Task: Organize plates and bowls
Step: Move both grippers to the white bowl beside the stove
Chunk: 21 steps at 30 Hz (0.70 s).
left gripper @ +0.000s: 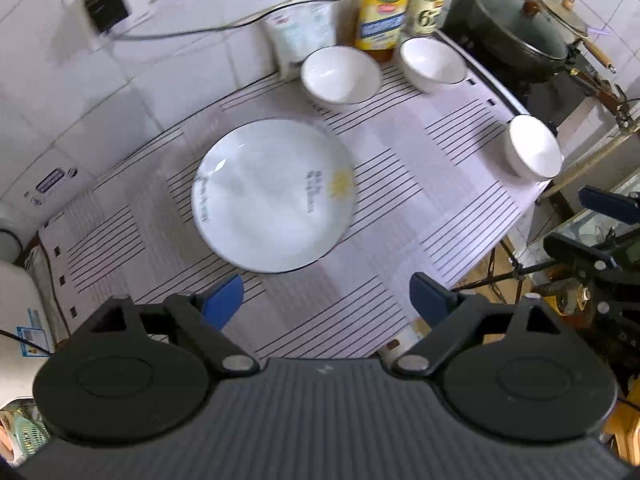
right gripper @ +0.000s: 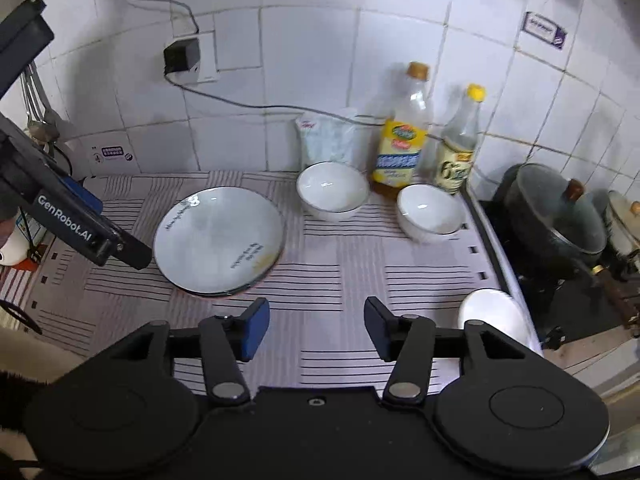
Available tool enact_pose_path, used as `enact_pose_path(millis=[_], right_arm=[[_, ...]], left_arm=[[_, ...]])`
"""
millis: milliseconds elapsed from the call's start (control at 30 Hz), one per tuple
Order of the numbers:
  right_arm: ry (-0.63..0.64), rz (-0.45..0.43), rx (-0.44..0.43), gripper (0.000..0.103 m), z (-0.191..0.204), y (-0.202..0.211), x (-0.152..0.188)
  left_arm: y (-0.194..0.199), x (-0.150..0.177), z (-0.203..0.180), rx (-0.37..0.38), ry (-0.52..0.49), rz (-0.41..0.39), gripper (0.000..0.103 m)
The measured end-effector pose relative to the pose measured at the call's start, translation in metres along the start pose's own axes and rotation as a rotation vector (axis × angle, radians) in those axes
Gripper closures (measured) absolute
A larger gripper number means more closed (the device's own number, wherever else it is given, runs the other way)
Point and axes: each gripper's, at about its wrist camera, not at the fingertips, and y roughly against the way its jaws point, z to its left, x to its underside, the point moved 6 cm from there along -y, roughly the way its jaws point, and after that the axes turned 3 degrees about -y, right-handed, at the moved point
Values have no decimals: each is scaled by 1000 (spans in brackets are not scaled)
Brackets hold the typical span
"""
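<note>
White porcelain everywhere: the plate stack point(right gripper: 219, 240) sits mid-table point(right gripper: 340, 320), three bowls point(right gripper: 333, 190) scattered right. Both my left gripper point(left gripper: 328, 304) and right gripper point(right gripper: 316, 326) hang with fingers apart, holding nothing. The near bowl point(right gripper: 494, 316) perches by the table edge (stove side); a careless nudge could tip it off.

My left tongs' camera looked steeply down from above the striped mat point(left gripper: 400, 184), my right one slanted lower toward the tiled wall point(right gripper: 320, 80), and both shared the plate point(left gripper: 272, 194), bowls and bottles.
</note>
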Motion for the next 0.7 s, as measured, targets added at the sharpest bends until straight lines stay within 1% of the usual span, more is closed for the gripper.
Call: enact_pose_path(millis=[100,267,333,400,533,633,700], right_arm=[[-11,-34,9,43,-26,12,4],[8,-120,-49,37,-65,22,15],[2,-129,-42,36,-81,22,20],[-11,-119,-43,36,-96,20,26],[-22,-125,-67,36,-119,17,36],[-32,-134,-83,32,-138,12,43],[-46,-134,-79,30,-152,5,49]], left_arm=[[-4,-2,-28,-18,-2,-2,8],[-19,-4,-72,-53,-21,-4,8],[-29,-5,-89,-69,-26,11,8],[-39,-7,-107,-85,-44,36,8],[-59,-15,-135,-102,-54,73,8],[-74,-21,-151,-111,-54,91,8],[-81,-25,-159,-113,-57,98,8]])
